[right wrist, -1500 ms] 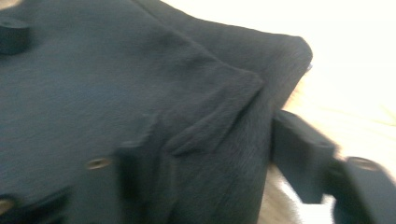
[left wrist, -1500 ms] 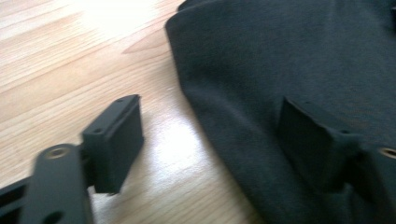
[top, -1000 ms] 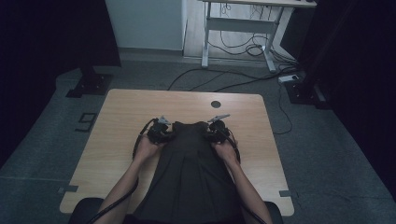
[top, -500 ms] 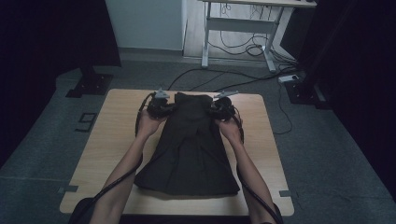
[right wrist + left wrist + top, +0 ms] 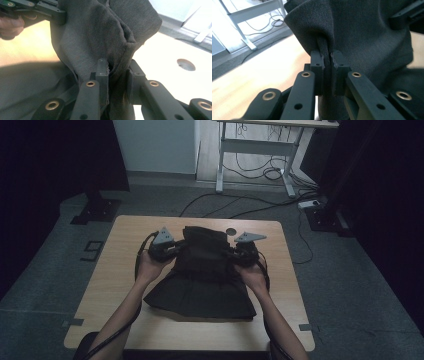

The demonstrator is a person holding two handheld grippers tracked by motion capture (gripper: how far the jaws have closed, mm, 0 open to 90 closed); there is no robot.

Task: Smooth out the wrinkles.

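You had the black skirt (image 5: 202, 275) pinched at its waistband, one side in each hand, so the cloth hung straight and the hem fanned out on the table (image 5: 125, 255). Your left gripper (image 5: 326, 61) was clamped tight on a folded seam; your right gripper (image 5: 115, 72) gripped a thicker bunch of fabric, fingers (image 5: 102, 68) pressed into it. The waist end was off the wood, the hem resting near your side. You had bare table on both flanks and beyond, up to the cable hole (image 5: 230, 231) near the far edge.
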